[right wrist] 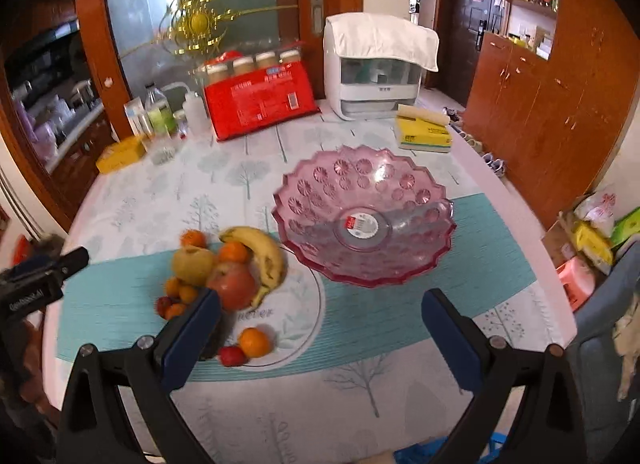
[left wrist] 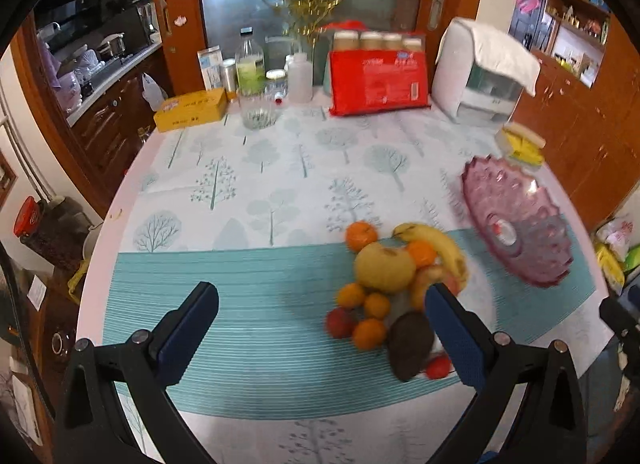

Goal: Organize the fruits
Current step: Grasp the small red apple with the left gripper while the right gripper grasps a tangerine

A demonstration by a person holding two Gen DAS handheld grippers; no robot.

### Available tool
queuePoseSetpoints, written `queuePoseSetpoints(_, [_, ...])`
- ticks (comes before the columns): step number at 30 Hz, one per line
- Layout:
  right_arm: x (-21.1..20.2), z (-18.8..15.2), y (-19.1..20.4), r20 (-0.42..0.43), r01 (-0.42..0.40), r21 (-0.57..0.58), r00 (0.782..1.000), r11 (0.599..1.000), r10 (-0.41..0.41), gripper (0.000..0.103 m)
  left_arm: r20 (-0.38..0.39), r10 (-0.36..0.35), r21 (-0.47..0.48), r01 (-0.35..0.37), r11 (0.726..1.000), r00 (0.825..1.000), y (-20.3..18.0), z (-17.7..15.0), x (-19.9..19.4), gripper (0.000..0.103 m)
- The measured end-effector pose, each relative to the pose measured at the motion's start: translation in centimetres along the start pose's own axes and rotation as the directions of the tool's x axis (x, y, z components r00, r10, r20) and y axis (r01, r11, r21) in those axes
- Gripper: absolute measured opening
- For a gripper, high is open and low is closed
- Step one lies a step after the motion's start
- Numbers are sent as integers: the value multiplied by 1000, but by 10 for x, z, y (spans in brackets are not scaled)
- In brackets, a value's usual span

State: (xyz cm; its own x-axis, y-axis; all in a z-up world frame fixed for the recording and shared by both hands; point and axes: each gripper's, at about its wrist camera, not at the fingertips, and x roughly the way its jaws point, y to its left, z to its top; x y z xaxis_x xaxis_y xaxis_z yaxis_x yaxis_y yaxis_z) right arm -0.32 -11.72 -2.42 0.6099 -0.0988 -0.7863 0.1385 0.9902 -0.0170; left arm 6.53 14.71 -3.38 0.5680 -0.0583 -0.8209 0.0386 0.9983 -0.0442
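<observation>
A pile of fruit lies on the table: a banana (left wrist: pixel 440 244) (right wrist: pixel 264 252), a yellow-green apple (left wrist: pixel 384 268) (right wrist: pixel 194 264), a red apple (right wrist: pixel 234 284), several oranges (left wrist: pixel 360 235) (right wrist: pixel 255 342), small red fruits (right wrist: pixel 232 356) and a dark avocado (left wrist: pixel 410 344). A pink glass bowl (right wrist: pixel 400 184) (left wrist: pixel 516 216) stands empty to the right of the pile. My left gripper (left wrist: pixel 320 324) is open and empty, just left of the pile. My right gripper (right wrist: pixel 320 328) is open and empty, in front of the bowl. The left gripper's body (right wrist: pixel 40 280) shows at the right view's left edge.
At the table's back stand a red package (left wrist: pixel 378 84), a white appliance with a cloth (left wrist: pixel 476 72), bottles and jars (left wrist: pixel 250 68), a glass (left wrist: pixel 258 114) and a yellow box (left wrist: pixel 190 108). A yellow sponge pack (right wrist: pixel 424 132) lies behind the bowl. Wooden cabinets (right wrist: pixel 540 104) stand at right.
</observation>
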Motion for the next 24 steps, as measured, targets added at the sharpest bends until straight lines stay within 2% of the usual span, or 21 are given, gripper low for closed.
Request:
queuePoseSetpoints(3, [14,-8,5,-16,11,1,1000,1000,-11,101,-41,-24,5,25,1000,999,12,-8,26,102])
queuePoseSetpoints(8, [45,-28,20,-96,2,-34,995,999,-5,101,-122,-33,21,36,999,992,24,-29,70,102])
queuePoseSetpoints(11, [64,-41,28,-135,-44,-40,990,998,39,100,-164,-37,35,44,998,986,26,-43,90,99])
queuePoseSetpoints(15, [85,-52,37,-197,-105,-52,976,993,93,83,-213,-41,63,56,996,976,29,-57,114,91])
queuePoseSetpoints(20, [113,-65,45,-268,-147,-56,955,988,126,77,-271,-89,59,109,992,958,31,-64,142,74])
queuePoseSetpoints(22, [122,-68,46,-296,-167,-51,944,985,145,72,-287,-110,73,136,988,952,29,-64,151,71])
queuePoseSetpoints(24, [128,-69,46,-314,-178,-40,936,983,157,71,-296,-124,93,158,983,947,26,-64,158,70])
